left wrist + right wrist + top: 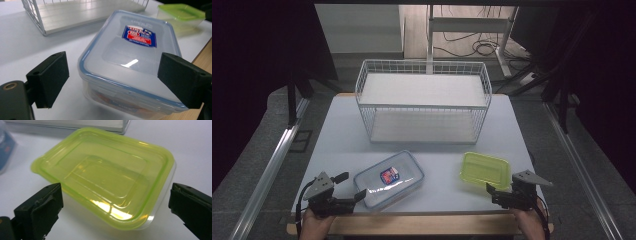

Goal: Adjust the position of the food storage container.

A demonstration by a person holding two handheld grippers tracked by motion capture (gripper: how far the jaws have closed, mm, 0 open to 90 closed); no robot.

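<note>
both jaws wide, straddling boxes untouched

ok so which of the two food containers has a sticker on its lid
The clear container with the blue-rimmed lid, in front of the left gripper. It carries a red and blue label; the green-lidded container by the right gripper is plain.

Looked like a lab or test room rigged for recording. Pale table (pixel 337 130) set as the landmark, flanked on both sides by metal rails (pixel 272 160) and dark curtains (pixel 257 60). Beyond the table, loose cables (pixel 472 47) strewn on the floor around the legs of a metal-framed desk (pixel 472 25). Grey carpet (pixel 262 210) underneath.
</note>
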